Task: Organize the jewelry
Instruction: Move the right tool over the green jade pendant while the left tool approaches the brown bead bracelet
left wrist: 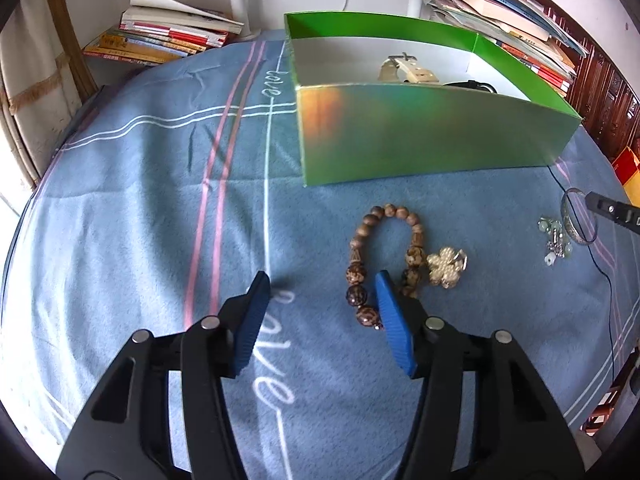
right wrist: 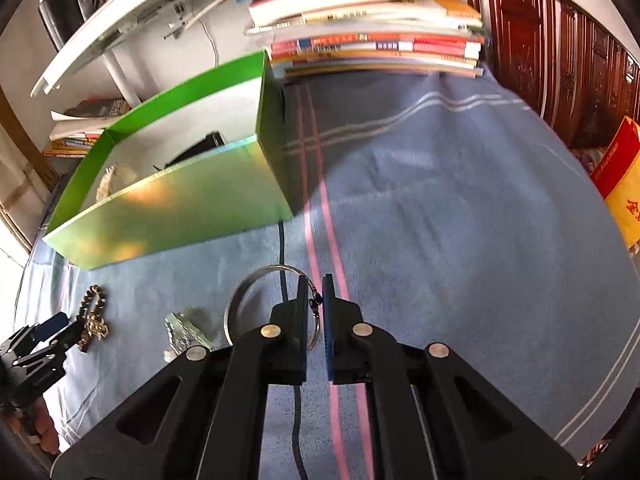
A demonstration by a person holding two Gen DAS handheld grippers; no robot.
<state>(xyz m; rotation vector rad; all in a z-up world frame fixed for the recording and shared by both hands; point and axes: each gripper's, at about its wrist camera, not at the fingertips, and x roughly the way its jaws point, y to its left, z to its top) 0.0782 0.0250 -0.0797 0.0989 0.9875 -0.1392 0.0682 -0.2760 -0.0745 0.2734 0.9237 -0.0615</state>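
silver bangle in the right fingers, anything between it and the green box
Only the box's own near wall. The right gripper grips the silver bangle above the blue cloth; the green box stands ahead to its left, so the bangle must go over that wall.

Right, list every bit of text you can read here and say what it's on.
"love" on the blue cloth, behind the green box's left corner.
"love" again on the cloth, by the left claw, upside down.
Yellow character on the red packet: cut off.
Book spines: too blurred.
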